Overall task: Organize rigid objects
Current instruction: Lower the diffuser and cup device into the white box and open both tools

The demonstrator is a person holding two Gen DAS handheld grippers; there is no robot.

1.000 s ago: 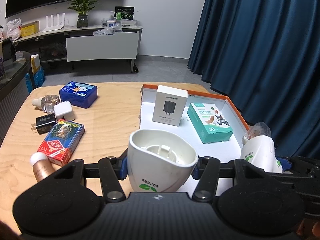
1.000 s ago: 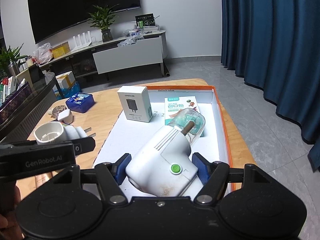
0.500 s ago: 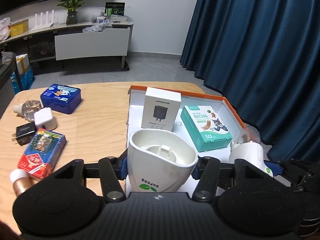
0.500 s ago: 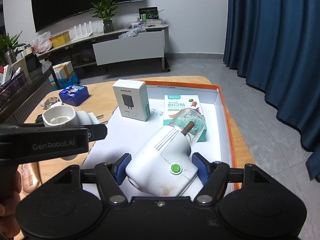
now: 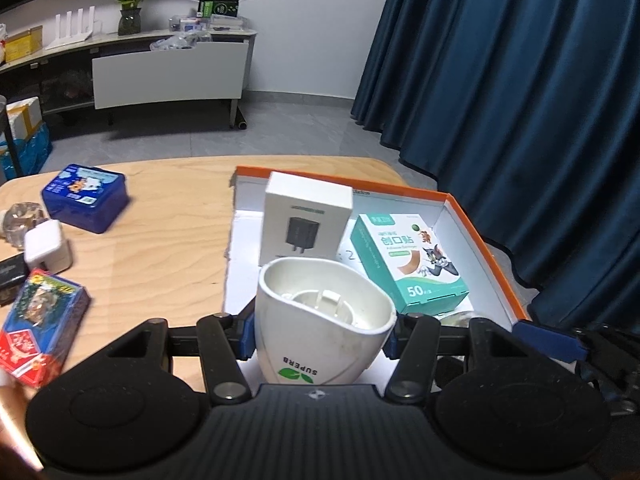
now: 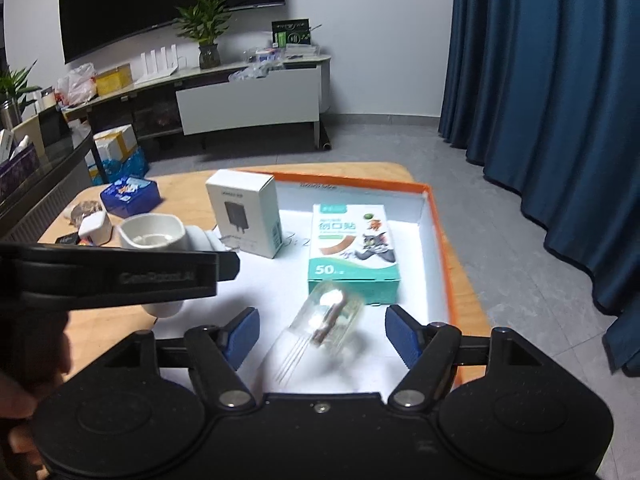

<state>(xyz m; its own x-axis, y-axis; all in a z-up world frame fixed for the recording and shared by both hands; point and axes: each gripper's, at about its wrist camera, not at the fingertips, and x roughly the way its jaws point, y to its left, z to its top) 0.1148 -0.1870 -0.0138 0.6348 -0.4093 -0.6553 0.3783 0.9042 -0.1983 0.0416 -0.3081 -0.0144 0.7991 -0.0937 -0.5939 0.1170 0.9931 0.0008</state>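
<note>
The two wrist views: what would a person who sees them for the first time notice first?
Probably the white SUPERB device, clamped in the left gripper over the near edge of the orange-rimmed white tray. Next, the blurred white device with a clear bottle, lying loose in the tray between the right gripper's opening jaws. Behind it lies the teal bandage box, and the white charger box stands upright.
</note>
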